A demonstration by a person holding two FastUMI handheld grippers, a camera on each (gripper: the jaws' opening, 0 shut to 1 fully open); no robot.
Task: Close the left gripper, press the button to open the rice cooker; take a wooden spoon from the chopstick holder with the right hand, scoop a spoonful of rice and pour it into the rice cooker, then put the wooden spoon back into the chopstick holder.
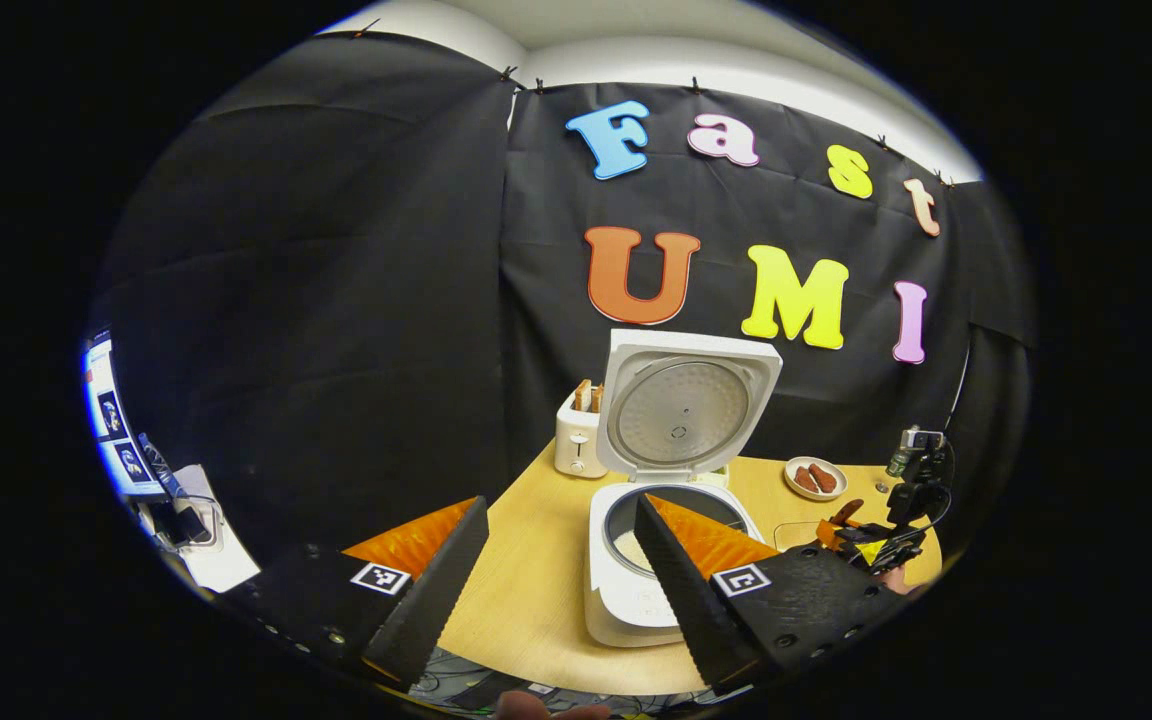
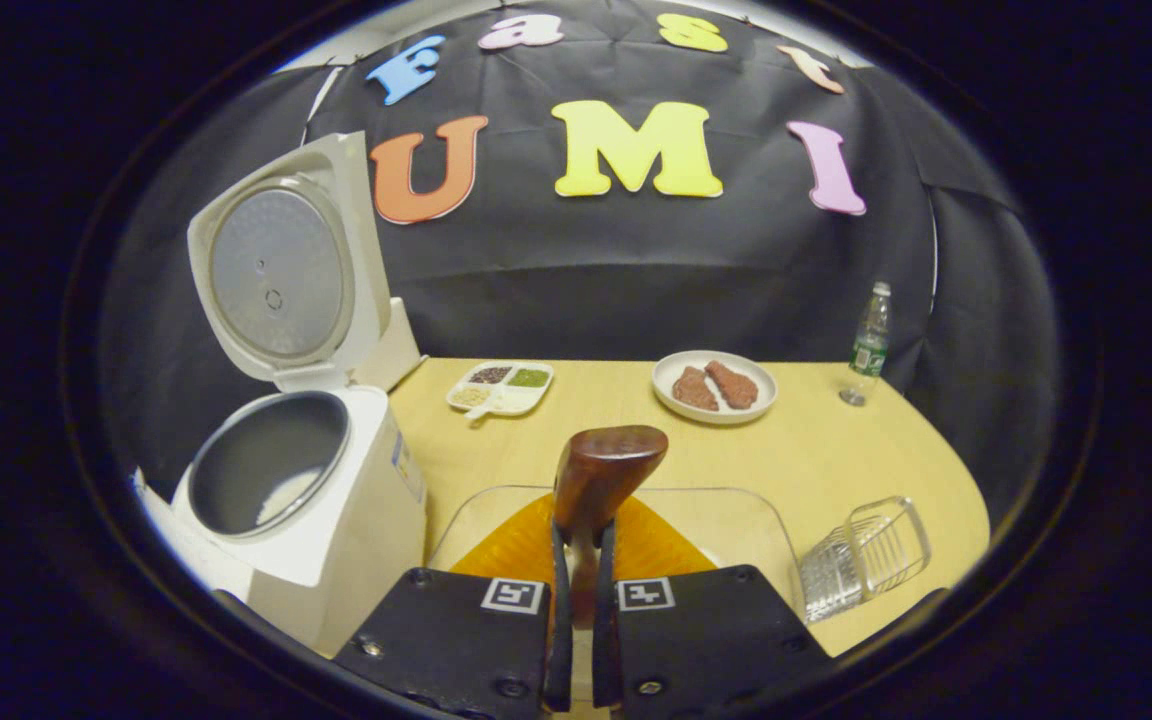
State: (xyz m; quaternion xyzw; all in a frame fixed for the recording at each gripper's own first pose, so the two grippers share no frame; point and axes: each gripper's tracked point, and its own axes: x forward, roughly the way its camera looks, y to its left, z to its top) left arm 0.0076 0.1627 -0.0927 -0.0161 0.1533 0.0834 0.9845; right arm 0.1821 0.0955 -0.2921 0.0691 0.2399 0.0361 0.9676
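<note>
We saw the white rice cooker standing on the pale wooden tabletop with its lid swung fully upright, the round metal inner plate facing forward. Inside its dark inner pot lay a small heap of white rice.

The right hand-held gripper was clenched on the handle of the dark brown wooden spoon, both fingers pressing it from either side, the spoon's broad end rising above the fingertips. It hung just to the right of the cooker, above a clear plastic tray on the tabletop. To its right lay a clear wire-like chopstick holder, tipped on its side.

The left hand-held gripper was released, its two fingers spread wide apart, with the cooker's open pot seen just beyond its right finger. In the left gripper view, we also noticed the right hand-held gripper farther off at the right edge.

Farther back sat a white divided dish of grains, a round white plate with two brown pieces of meat, a clear plastic bottle, and, behind the cooker, a white toaster holding bread slices.
</note>
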